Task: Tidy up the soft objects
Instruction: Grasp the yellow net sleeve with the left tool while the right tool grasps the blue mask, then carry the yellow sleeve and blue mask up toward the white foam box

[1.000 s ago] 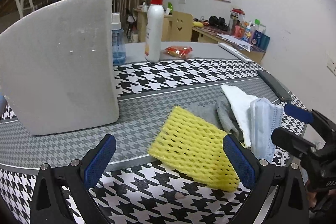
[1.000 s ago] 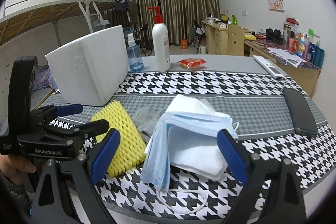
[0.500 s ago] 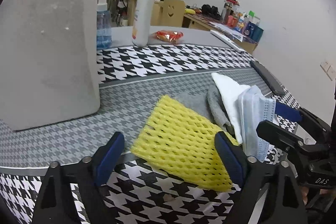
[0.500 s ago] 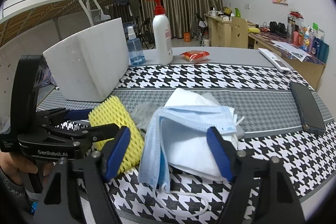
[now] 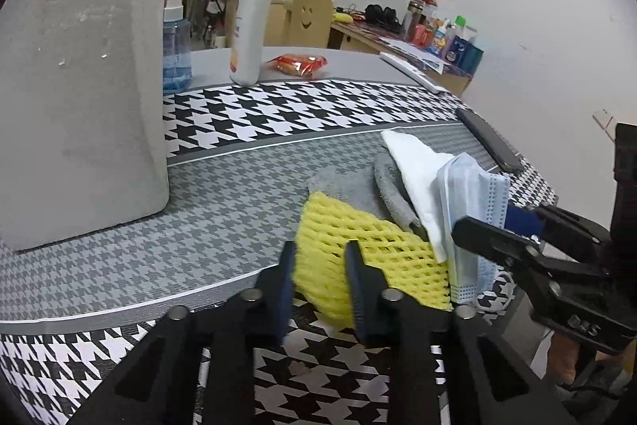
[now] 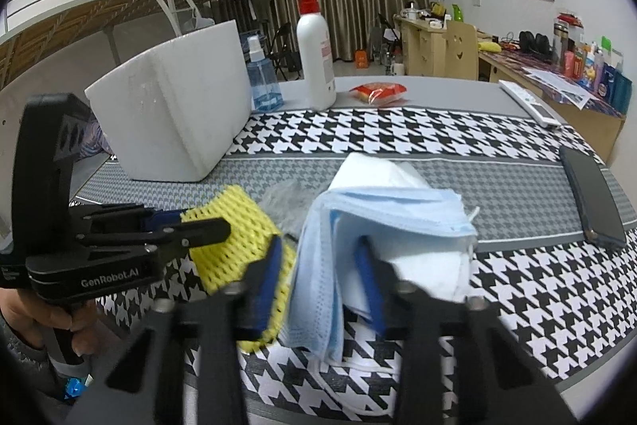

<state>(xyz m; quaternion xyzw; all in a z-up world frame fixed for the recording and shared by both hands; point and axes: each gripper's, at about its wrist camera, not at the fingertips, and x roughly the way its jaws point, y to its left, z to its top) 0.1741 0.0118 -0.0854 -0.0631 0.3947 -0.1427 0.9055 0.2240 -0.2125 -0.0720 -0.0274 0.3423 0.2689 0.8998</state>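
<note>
Left wrist view: left gripper (image 5: 320, 267) has just been closing; its pads now pinch the near edge of the yellow foam net (image 5: 370, 257), so it is narrow & holding the net. Net lies on the houndstooth tablecloth (image 5: 247, 202), w/ the grey cloth (image 5: 358, 186) touching it at 12 o'clock and the white foam box (image 5: 79, 86) well apart at 10 o'clock. To do it well: lift straight up first, slowly, so the mesh doesn't drag the grey cloth along, then carry toward the box.

Right wrist view: right gripper (image 6: 318, 263) has also just been closing; jaws narrow, clamped on the folded edge of the blue face mask (image 6: 382, 214). White tissue (image 6: 374, 170) lies under the mask, at its 12 o'clock. Risk, I'd judge: the grip takes only some layers, or the tissue comes too. Check the ear loop at 6 o'clock hangs free before moving off. Left gripper (image 6: 185, 230) sits at 9 o'clock on the net, so raise the 2 hands apart to avoid a knock.
</note>
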